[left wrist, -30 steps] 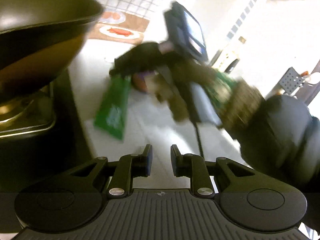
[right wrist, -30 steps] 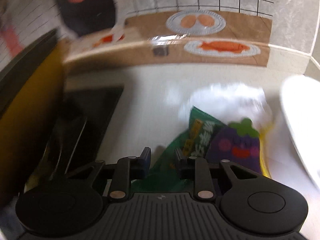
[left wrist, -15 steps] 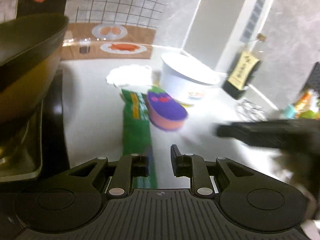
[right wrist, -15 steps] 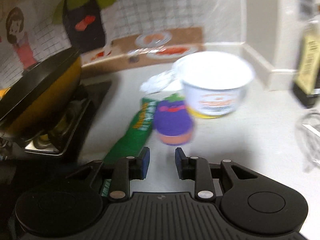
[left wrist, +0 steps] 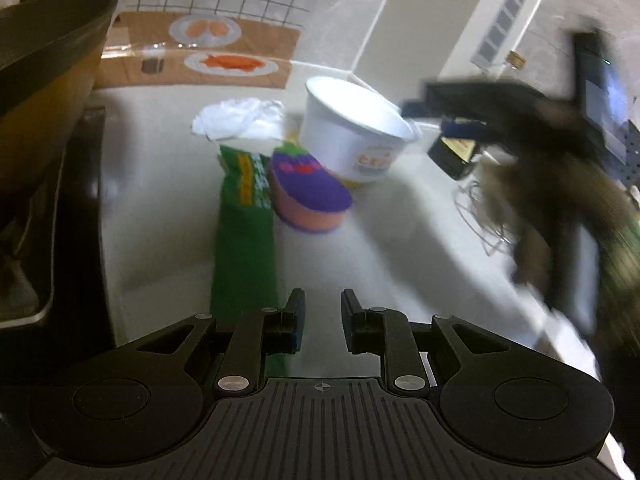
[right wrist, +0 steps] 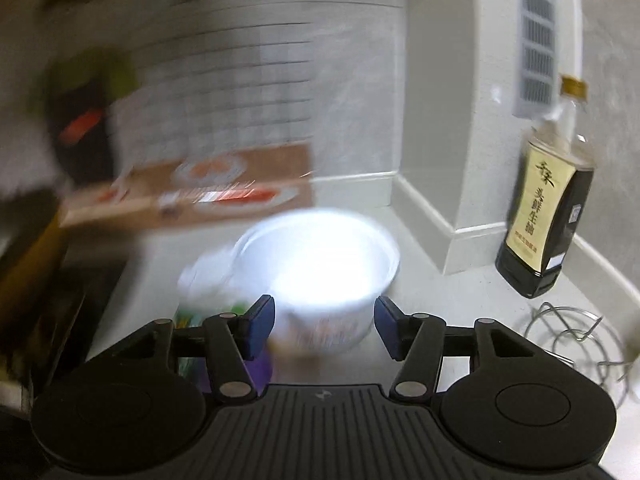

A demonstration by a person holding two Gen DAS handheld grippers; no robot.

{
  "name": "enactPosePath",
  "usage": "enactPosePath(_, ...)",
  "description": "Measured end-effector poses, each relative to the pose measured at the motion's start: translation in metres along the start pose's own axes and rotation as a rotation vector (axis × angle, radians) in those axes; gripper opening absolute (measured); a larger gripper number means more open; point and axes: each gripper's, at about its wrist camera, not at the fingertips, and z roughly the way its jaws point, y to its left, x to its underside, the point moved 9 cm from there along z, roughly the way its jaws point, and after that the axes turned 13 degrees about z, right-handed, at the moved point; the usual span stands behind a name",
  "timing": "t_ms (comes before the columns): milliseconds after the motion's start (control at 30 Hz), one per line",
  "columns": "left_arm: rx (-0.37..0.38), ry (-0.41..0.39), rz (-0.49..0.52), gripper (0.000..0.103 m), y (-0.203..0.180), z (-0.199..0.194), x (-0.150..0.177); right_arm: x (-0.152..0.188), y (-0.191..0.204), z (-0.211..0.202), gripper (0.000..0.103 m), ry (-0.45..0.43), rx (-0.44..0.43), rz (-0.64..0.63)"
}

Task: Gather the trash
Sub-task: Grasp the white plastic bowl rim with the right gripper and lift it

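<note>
The right tongs (right wrist: 325, 322) hang spread wide and empty just short of the white paper bowl (right wrist: 320, 272), whose rim sits between and beyond their tips on the pale surface (right wrist: 460, 292). The left tongs (left wrist: 322, 316) stand narrowly parted, grasping nothing, with the green snack wrapper (left wrist: 245, 236) running ahead from their left tip; the purple eggplant sponge (left wrist: 308, 192) lies ahead, touching the wrapper, and the crumpled white tissue (left wrist: 236, 118) lies farther ahead still. The risk is plain: the bowl looks light and thin-walled, so a hard squeeze may buckle it, and an off-centre one may tip it or shove it into the sponge. Heavy blur suggests fast travel, which could carry the right tongs toward the soy sauce bottle (right wrist: 548, 216) and wire rack (right wrist: 576, 344) to their right.
</note>
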Motion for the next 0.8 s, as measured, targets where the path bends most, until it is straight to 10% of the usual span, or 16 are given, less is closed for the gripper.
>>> enactPosePath(200, 0.042, -0.024, 0.000, 0.022, -0.004, -0.021, 0.010, -0.020, -0.038, 0.074, 0.052, 0.128, 0.111, 0.208)
enactPosePath(300, 0.049, -0.040, -0.033, 0.022, 0.006, -0.028, 0.011, -0.008, -0.045, 0.081, 0.028, 0.200, 0.102, 0.244)
enactPosePath(800, 0.168, -0.079, -0.060, 0.022, -0.007, -0.040, 0.004, 0.082, -0.051, -0.048, 0.011, 0.383, 0.047, 0.216)
